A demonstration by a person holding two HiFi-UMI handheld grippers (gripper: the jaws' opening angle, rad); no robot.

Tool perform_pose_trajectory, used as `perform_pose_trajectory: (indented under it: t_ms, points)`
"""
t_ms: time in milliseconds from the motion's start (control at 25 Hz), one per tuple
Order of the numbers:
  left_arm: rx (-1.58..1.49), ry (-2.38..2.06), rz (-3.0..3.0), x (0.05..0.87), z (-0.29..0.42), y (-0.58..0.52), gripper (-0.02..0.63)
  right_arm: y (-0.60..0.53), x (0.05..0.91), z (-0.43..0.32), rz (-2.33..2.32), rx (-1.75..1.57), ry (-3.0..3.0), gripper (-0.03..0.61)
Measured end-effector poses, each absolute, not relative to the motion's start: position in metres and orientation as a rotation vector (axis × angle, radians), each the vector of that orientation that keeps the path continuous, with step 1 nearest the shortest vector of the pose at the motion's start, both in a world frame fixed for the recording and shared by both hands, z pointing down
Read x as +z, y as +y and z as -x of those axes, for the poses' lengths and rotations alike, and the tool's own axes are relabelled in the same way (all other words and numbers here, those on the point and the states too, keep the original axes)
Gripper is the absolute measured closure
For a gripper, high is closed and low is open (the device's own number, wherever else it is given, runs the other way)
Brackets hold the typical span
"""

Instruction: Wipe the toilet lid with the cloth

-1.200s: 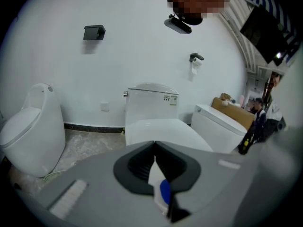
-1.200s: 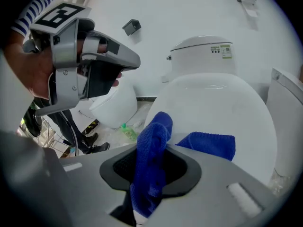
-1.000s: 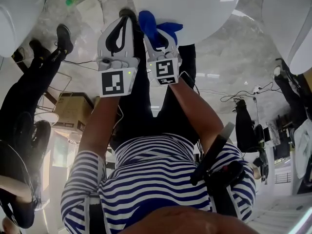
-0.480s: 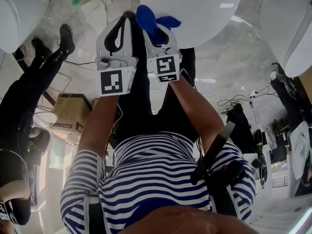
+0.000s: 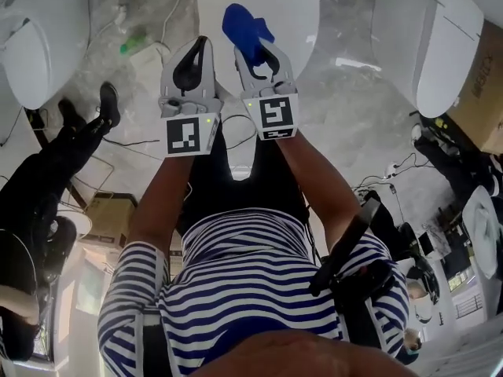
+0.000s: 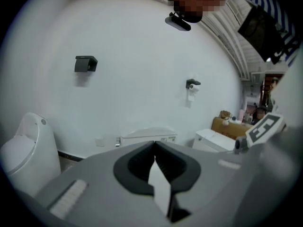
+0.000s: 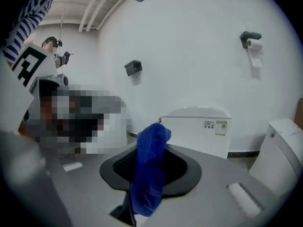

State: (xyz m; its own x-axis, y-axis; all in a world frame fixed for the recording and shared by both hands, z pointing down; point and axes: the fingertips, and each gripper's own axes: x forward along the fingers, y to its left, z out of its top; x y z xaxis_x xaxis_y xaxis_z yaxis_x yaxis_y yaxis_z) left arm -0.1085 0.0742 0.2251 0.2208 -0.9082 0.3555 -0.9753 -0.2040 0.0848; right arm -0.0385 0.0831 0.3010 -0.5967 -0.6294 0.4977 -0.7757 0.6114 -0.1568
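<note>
The white toilet lid (image 5: 259,6) lies straight ahead at the top of the head view, beyond both grippers. My right gripper (image 5: 253,52) is shut on a blue cloth (image 5: 244,28), which bunches up past its fingertips and overlaps the lid's near edge in the picture. In the right gripper view the cloth (image 7: 149,169) hangs between the jaws, with the toilet tank (image 7: 199,131) behind it. My left gripper (image 5: 200,45) is beside the right one, shut with nothing in it. Its closed jaws (image 6: 154,144) point toward the same tank (image 6: 147,137).
Another white toilet (image 5: 43,30) stands at the left and a third (image 5: 428,45) at the right. A green bottle (image 5: 135,42) and cables lie on the marble floor. A cardboard box (image 5: 483,93) is at the far right. A person in black (image 5: 47,171) stands at the left.
The view has swung, so the toilets sit lower and look smaller. Both grippers stay side by side and sit a little lower in the picture. The right one still holds the cloth.
</note>
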Motion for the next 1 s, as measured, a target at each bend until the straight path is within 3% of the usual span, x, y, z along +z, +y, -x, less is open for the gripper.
perform_pose_trajectory:
  t_ms: [520,680,1000]
  points:
    - [0.14,-1.804,-2.352,0.025,0.047,0.057,0.612,0.045,0.038,-0.084,-1.405,0.221,-2.53,0.462]
    - [0.082,-1.822,-2.45,-0.056,0.04,0.067,0.612,0.056,-0.055,-0.1,-1.47,0.136,-2.577,0.462]
    - [-0.052,-1.833,-2.593,-0.165,0.024,0.083,0.612,0.078,-0.158,-0.122,-1.611,0.012,-2.649,0.462]
